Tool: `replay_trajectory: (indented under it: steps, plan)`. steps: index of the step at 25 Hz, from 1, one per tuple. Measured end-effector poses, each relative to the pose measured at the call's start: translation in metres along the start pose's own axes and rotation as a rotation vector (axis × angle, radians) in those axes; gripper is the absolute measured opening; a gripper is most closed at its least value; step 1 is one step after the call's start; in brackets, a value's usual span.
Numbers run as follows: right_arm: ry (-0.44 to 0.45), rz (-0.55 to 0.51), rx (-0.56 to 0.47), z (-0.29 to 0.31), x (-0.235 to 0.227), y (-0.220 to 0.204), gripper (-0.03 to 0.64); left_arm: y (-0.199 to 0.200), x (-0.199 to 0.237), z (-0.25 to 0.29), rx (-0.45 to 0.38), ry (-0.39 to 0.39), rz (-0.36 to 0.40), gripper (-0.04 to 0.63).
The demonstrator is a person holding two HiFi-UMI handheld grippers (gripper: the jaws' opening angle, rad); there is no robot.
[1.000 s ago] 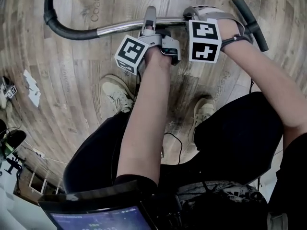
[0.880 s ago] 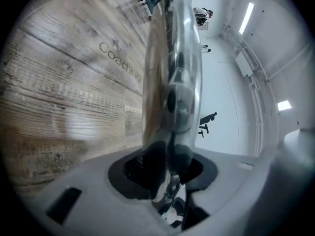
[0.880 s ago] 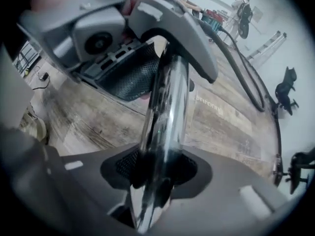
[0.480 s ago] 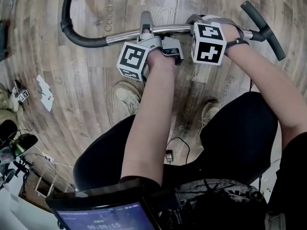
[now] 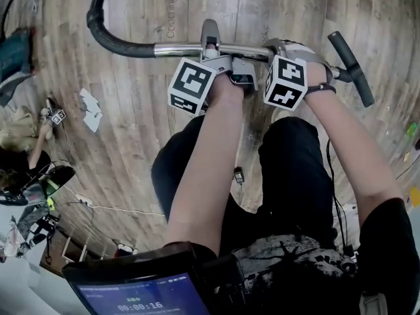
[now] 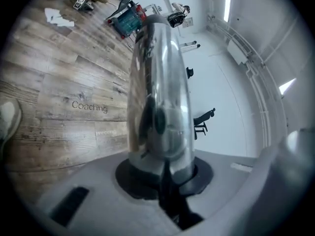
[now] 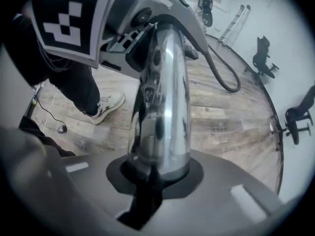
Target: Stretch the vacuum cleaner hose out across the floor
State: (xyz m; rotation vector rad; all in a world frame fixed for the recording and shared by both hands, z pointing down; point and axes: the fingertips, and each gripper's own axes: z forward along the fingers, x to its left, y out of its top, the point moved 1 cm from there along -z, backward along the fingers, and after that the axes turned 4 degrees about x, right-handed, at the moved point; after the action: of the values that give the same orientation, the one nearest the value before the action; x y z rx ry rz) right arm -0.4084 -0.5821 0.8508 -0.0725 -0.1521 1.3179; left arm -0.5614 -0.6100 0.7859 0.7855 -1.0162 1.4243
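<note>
Left gripper (image 5: 210,44), right gripper (image 5: 281,47): jaws had just been closing, both clamped on chrome tube (image 5: 180,48). Tube looked rigid, slick; black hose (image 5: 105,35) likely floppy, light. Tube seemed the better hold.

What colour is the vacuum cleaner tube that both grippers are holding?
The tube is shiny, mirror-like silver; it shows best in the right gripper view.

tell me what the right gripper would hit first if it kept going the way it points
The metal tube: the right gripper has just been closing on it. Past that, probably the wood floor.
</note>
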Motion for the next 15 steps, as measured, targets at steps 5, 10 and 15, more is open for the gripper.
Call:
replay_trajectory:
  steps: [5,10,15]
  plan:
    - [0.125,0.139,0.014,-0.138,0.033,-0.017,0.049,-0.03,-0.114,-0.06,0.122,0.071,0.029,0.054]
    - [0.242,0.302,0.015,-0.271,0.052,-0.033,0.049,-0.061,-0.24,-0.1,0.272,-0.058,0.175,0.087]
    - [0.292,0.398,0.059,-0.371,0.079,-0.044,0.049,-0.081,-0.318,-0.147,0.368,-0.081,0.056,0.052]
